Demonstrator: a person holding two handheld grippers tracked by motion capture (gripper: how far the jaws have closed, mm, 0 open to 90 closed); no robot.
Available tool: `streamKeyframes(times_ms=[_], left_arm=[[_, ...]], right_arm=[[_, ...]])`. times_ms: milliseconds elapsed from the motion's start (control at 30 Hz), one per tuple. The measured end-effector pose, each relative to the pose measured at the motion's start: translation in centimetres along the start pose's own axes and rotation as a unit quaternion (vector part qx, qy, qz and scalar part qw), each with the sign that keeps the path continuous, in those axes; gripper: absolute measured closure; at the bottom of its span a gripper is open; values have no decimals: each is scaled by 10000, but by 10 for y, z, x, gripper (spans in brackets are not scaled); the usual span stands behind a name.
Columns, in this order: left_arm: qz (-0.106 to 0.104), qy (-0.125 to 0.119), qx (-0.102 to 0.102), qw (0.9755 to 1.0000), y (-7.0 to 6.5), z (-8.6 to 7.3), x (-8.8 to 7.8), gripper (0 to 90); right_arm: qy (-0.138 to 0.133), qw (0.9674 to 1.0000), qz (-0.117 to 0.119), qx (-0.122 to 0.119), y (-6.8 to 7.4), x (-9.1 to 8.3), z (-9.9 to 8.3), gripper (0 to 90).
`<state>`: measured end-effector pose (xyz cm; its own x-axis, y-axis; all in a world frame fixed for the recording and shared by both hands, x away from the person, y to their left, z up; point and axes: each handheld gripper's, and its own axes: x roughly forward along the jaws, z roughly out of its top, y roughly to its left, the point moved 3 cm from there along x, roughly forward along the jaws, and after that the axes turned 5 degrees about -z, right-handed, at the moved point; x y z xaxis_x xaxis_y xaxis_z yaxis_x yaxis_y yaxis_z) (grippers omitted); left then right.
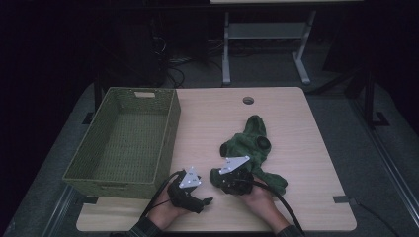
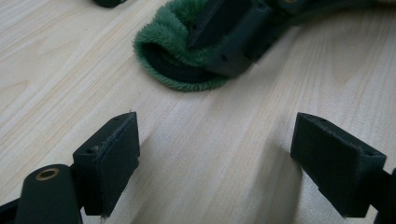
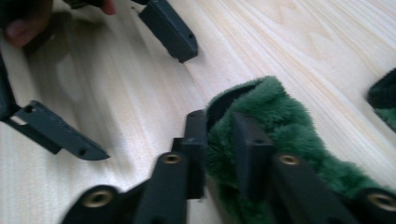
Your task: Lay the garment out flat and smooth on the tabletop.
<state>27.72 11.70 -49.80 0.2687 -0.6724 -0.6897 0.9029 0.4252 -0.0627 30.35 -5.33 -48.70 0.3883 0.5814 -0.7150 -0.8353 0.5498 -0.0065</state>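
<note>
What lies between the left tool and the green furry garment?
Only bare wooden table, seen in the left gripper view between the left tool and the green furry garment.

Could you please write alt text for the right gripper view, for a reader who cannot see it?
The right tongs pinch the fuzzy edge of a green plush garment lying on a light wooden table. Beyond them, the left tongs stand open above bare wood.

A fuzzy dark-green plush garment [image 1: 250, 148] lies crumpled and spread flat on the light wooden desk [image 1: 296, 128], toward its near right corner.
</note>
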Motion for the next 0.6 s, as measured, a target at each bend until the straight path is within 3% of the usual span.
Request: streamKeyframes(times_ms=[167, 300, 500, 600], left_arm=[[1, 23, 36, 10000, 1, 0, 0, 150], [-7, -11, 0, 10000, 0, 0, 0, 150], [-11, -11, -2, 10000, 0, 0, 0, 150], [-12, -12, -3, 10000, 0, 0, 1, 150]], right_arm=[[-209, 9994, 189, 218, -5, -9, 2, 831], [-536, 9972, 325, 398, -9, -28, 7, 830], [-967, 9927, 320, 638, -21, -58, 6, 832], [-1098, 9911, 207, 723, -29, -73, 1, 829]])
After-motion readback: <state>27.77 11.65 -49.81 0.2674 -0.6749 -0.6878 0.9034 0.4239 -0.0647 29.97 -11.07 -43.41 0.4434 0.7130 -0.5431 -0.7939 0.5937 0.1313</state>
